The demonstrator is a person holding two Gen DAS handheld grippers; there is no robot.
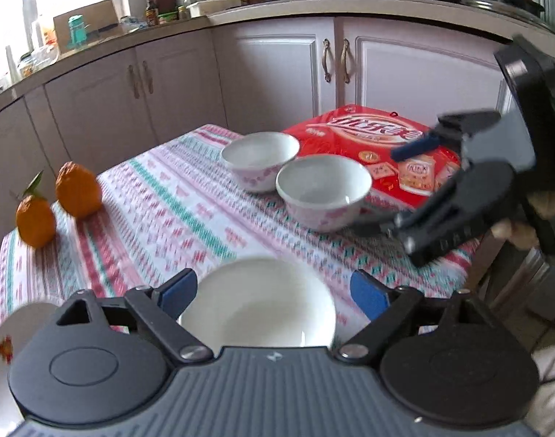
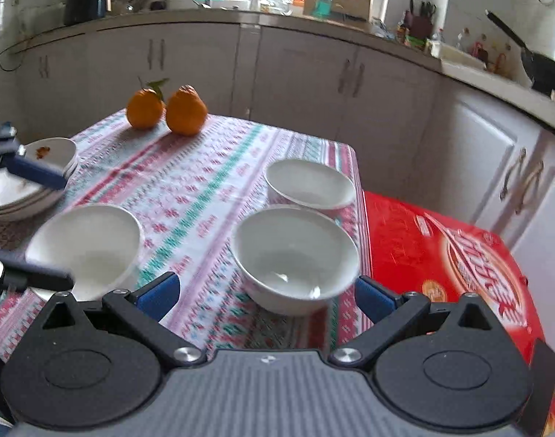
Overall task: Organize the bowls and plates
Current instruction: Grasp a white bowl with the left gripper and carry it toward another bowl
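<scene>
Two tools, both spread wide, neither gripping anything. Left tool (image 1: 273, 293) hangs over a white bowl (image 1: 257, 307) on the tabletop (image 1: 160, 218); pads look clear of its rim, though blur makes that hard to confirm. Right tool (image 2: 266, 296) released, just short of the nearer of two bowls (image 2: 295, 255); the farther one (image 2: 310, 184) sits behind it. Stacked plates (image 2: 15, 193) at the left edge.
</scene>
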